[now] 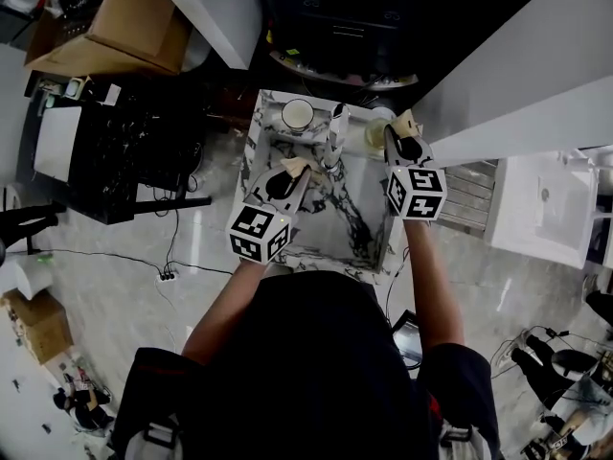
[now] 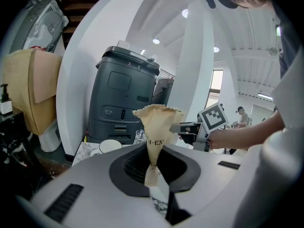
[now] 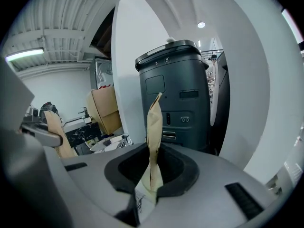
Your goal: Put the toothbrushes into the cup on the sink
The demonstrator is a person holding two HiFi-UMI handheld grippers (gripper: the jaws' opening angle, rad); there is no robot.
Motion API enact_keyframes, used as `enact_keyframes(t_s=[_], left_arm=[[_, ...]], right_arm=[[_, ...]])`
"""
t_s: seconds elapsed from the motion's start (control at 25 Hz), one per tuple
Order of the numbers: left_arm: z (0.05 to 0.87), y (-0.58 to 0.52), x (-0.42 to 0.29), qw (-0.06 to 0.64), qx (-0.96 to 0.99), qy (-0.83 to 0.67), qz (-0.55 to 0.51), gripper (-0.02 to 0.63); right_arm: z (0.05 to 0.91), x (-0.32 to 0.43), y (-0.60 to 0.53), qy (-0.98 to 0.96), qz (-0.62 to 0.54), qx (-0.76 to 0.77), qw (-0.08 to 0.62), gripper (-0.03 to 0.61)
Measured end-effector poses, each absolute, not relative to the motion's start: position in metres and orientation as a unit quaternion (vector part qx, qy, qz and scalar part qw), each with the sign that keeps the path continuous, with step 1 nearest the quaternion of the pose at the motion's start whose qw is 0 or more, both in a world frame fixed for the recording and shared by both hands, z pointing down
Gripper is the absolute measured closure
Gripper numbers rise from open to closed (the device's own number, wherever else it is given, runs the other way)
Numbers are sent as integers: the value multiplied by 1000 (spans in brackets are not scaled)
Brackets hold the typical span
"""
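Observation:
Each gripper holds a tan paper-wrapped toothbrush upright over the marble sink (image 1: pixel 369 247). My left gripper (image 1: pixel 285 178) is shut on one packet (image 1: pixel 294 167), above the basin's left half; in the left gripper view this packet (image 2: pixel 156 125) rises from the jaws (image 2: pixel 152 170). The right gripper (image 1: pixel 403 138) is shut on the other packet (image 1: pixel 408 123), near the sink's back right corner; in its own view that packet (image 3: pixel 154 132) stands edge-on between the jaws (image 3: pixel 151 175). A white cup (image 1: pixel 298 114) sits on the sink's back left corner, just beyond the left gripper. It also shows as a cup (image 2: pixel 110 146) low in the left gripper view.
A chrome faucet (image 1: pixel 335 134) stands at the back of the sink between the grippers. A pale round container (image 1: pixel 376 132) sits by the right gripper. Behind the sink is a dark grey machine (image 2: pixel 124 99). A black table with cables (image 1: pixel 124 151) and a cardboard box (image 1: pixel 124 17) lie left.

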State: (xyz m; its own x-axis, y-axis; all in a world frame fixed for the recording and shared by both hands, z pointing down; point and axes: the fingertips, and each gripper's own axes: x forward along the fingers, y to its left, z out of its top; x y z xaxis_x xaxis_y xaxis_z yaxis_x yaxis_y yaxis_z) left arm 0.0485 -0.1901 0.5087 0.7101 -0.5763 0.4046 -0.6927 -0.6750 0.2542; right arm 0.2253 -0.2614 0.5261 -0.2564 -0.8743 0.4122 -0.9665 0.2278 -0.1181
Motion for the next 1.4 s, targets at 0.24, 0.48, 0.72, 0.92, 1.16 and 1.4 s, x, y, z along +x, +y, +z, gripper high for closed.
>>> enact_keyframes(t_s=[0.24, 0.48, 0.72, 0.92, 1.16, 1.4], left_arm=[[512, -185, 45, 202, 899, -359, 148, 574], [514, -184, 42, 207, 894, -369, 146, 574], [514, -179, 46, 208, 895, -368, 145, 574], [513, -180, 45, 209, 893, -371, 143, 574], [509, -178, 47, 207, 894, -371, 141, 575], [503, -174, 48, 200, 896, -374, 135, 574]], right_arm=[[541, 226, -260, -771, 189, 592, 139, 517], [558, 222, -262, -772, 220, 577, 149, 517], [565, 222, -259, -771, 246, 569, 146, 512], [565, 221, -257, -771, 250, 567, 150, 487], [562, 224, -253, -771, 256, 565, 147, 460], [563, 229, -241, -767, 259, 565, 157, 456]])
